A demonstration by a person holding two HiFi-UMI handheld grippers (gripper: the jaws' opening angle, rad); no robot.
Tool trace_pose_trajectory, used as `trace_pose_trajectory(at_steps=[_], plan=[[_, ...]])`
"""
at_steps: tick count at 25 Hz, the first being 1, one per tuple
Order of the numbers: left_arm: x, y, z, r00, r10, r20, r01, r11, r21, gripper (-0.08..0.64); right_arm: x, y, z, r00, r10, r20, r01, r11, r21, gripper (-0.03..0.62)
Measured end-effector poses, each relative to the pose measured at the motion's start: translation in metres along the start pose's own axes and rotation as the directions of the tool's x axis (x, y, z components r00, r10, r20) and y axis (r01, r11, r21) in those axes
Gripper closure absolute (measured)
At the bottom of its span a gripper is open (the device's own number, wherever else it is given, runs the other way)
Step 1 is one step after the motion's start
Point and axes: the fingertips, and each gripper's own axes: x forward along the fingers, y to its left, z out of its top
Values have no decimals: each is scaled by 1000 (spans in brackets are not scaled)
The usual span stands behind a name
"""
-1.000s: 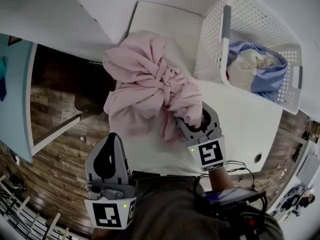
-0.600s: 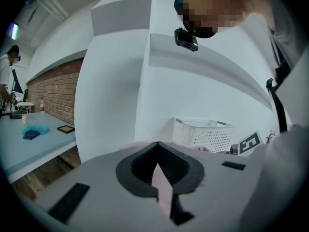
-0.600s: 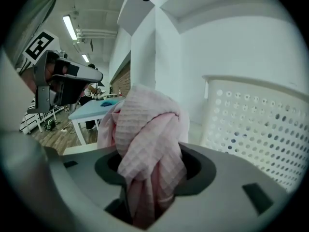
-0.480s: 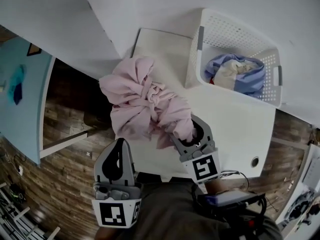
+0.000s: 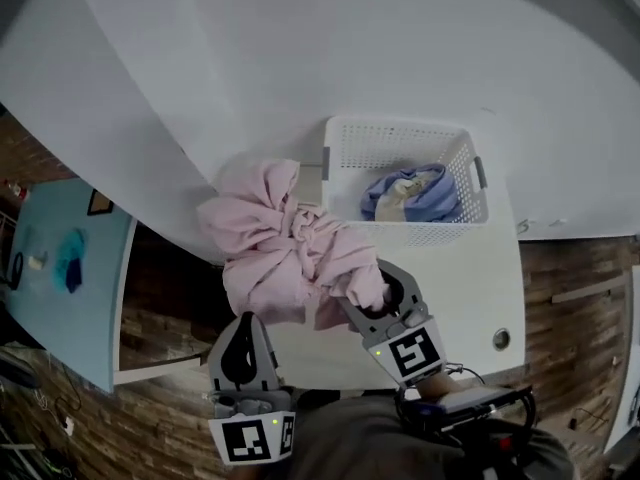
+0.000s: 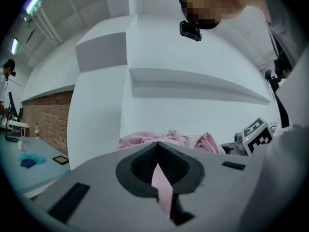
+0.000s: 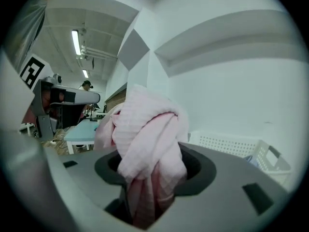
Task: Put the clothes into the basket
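Our right tongs (image 5: 370,300) are squeezed shut on the bunched pink cloth (image 5: 280,253) in the middle of the frame, just left of the white basket (image 5: 400,234), while our left tongs (image 5: 246,320) look closed and maybe empty.

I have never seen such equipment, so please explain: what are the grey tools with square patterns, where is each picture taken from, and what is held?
A person holds one grey tool in each hand; each pinches with two fingers. One picture looks down from the person's head; the others look along each tool. The right gripper is shut on a bunched pink garment. The left gripper is shut and seems empty. On the white table stands a white basket holding blue and cream clothes.
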Motion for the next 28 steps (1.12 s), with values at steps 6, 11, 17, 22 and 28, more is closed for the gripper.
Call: trace_pose_trajectory(at_steps=[6,11,17,22,28], plan=[[11,-43,37,991,-81,107,81,997,1,551,-47,-64,47,986,-133,99,137,990,-33,347],[12,-81,48,985,-126,120,132,991,-38,551,-91,-112,54,971,-225,84,229,972,-45,344],[32,-112,62,972,-188,139,193,981,-20,551,-118,-161,54,943,-324,80,327,945,-30,341],[50,-128,61,969,-217,122,217,976,15,551,-121,-187,42,933,-358,47,360,932,-40,337],[78,-127,43,972,-224,65,224,975,0,551,-101,-209,14,932,-362,-35,362,932,-16,333]])
